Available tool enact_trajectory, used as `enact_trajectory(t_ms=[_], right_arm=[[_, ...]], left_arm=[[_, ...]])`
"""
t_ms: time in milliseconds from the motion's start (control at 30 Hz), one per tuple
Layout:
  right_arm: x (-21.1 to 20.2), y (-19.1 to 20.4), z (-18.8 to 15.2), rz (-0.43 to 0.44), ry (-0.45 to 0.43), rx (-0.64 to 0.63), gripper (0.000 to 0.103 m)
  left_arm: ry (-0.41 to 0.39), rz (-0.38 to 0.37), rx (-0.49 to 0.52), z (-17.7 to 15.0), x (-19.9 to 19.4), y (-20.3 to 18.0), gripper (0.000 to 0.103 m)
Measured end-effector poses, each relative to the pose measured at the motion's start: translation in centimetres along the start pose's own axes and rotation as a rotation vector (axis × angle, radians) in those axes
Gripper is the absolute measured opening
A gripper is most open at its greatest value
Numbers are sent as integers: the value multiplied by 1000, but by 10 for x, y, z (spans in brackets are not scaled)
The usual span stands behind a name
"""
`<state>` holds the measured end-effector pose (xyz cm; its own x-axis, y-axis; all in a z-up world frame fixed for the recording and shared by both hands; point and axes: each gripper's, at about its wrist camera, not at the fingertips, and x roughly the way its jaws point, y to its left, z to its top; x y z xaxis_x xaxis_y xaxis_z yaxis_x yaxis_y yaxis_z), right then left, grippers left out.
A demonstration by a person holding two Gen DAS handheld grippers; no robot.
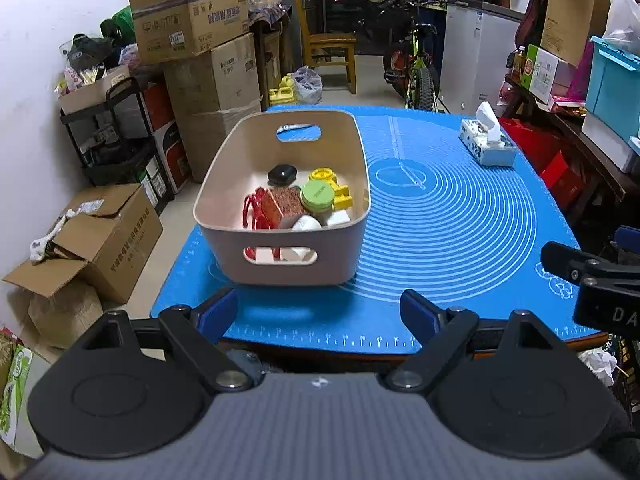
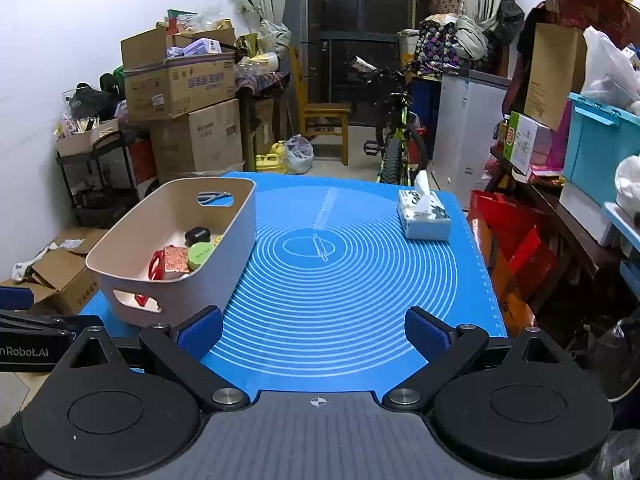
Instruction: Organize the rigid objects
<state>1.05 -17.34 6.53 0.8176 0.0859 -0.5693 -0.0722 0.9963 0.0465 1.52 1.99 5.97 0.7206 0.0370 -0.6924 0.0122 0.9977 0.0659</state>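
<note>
The beige plastic bin (image 1: 280, 208) stands on the blue silicone mat (image 1: 440, 240) toward the mat's left edge, nearer the front than the back. It is a rounded rectangular tub with a slot handle cut into each short wall; the near slot faces the left gripper.

Contents, all piled toward the near end of the bin:
- a black oval case (image 1: 282, 174), farthest back;
- a yellow plastic piece (image 1: 332, 188) against the right wall;
- a round green lid or jar (image 1: 317, 196);
- a brown speckled block (image 1: 282, 206);
- a red plastic clip-like item (image 1: 254, 212) by the left wall;
- white items (image 1: 306, 224) at the near wall, partly hidden.

Handling judgement: the bin appears stiff, smooth and light, with a light load. The wall is likely slippery under the pads, so the rim above the near slot handle is the best place to take hold. The loose contents would probably slide if the bin tilts. The small items look rigid and not fragile; the round lid would be best taken across its diameter.

The left gripper (image 1: 318, 314) hovers over the front edge of the mat, just in front of the bin, jaws wide apart and holding nothing. The right gripper (image 2: 314, 334) hovers over the front edge toward the centre, beside the bin's right wall, jaws likewise apart and unloaded.

A tissue box (image 2: 424, 216) sits near the back right corner of the mat, well apart from the bin. No loose rigid items show on the mat, so the sorting seems largely complete.
</note>
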Motion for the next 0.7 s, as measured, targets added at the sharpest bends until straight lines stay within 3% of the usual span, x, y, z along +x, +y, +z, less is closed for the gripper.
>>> enact_trajectory(t_ms=[700], right_arm=[[5,-7,-44,-7,2,-7,97]], left_arm=[[-41,-3,48,-36,17,-15,88]])
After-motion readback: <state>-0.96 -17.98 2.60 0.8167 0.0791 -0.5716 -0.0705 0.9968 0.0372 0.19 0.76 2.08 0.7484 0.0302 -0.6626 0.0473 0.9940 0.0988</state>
